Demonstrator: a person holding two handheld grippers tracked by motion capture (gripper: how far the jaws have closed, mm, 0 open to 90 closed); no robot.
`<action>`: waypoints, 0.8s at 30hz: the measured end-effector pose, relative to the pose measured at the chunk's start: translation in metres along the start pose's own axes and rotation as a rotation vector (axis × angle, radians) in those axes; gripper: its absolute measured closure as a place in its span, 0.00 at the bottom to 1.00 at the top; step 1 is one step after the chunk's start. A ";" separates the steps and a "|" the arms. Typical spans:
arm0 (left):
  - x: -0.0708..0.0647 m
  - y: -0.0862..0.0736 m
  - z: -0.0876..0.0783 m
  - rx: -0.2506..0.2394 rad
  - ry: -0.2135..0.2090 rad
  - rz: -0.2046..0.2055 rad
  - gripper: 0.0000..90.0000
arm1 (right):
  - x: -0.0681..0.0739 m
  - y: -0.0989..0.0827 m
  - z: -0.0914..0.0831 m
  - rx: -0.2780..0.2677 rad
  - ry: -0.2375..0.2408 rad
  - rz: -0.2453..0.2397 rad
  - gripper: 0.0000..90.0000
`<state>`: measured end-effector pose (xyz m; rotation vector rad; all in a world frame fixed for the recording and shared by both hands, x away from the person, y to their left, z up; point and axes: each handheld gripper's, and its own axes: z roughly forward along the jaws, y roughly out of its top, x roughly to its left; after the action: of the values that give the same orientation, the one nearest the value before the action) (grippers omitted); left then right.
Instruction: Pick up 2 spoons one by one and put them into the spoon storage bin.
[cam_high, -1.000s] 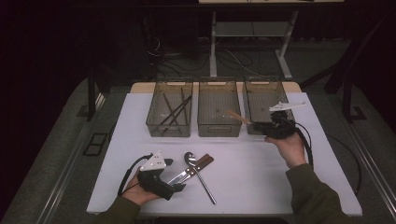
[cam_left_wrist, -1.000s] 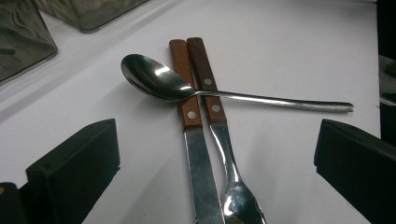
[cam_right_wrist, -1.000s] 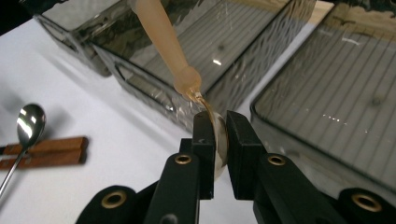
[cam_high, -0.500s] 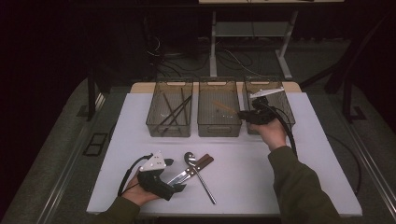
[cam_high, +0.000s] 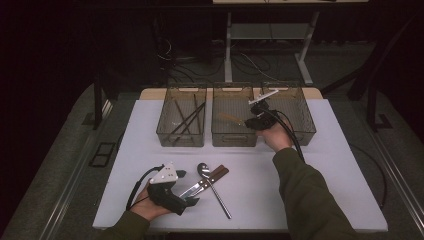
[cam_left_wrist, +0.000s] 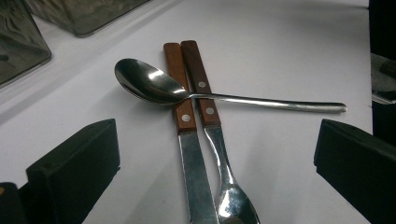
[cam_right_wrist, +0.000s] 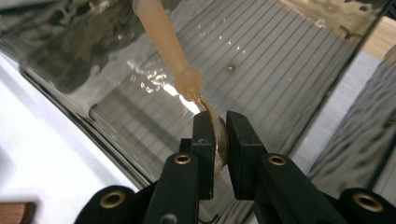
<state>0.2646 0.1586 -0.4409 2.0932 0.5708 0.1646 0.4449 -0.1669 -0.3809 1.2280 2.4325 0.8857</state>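
My right gripper is shut on the metal end of a utensil with a pale tan handle, holding it over the middle bin. In the right gripper view the jaws pinch the metal part and the tan handle sticks out above the bin's ribbed floor. At the table's front left, my left gripper rests open. Between its wide jaws lie a steel spoon and two wood-handled utensils, with the spoon lying across them.
Three clear bins stand in a row at the back of the white table. The left bin holds several dark long utensils. The right bin stands just right of my right hand. Cables trail from both grippers.
My right gripper has carried the tan-handled utensil leftward, from over the right bin to over the middle bin. The left gripper and the cutlery in front of it have stayed put.
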 end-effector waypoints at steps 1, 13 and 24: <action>0.000 0.000 0.000 0.000 0.000 0.000 0.00 | 0.001 0.000 0.002 0.010 -0.001 0.000 0.91; 0.000 0.000 0.000 -0.004 -0.002 0.001 0.00 | 0.002 0.001 0.007 -0.006 0.027 0.002 0.80; -0.001 0.000 0.001 -0.007 -0.002 -0.013 0.00 | -0.004 -0.010 -0.029 -0.113 0.133 0.089 0.45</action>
<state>0.2641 0.1581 -0.4414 2.0827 0.5814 0.1571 0.4269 -0.1865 -0.3652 1.2824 2.4064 1.1475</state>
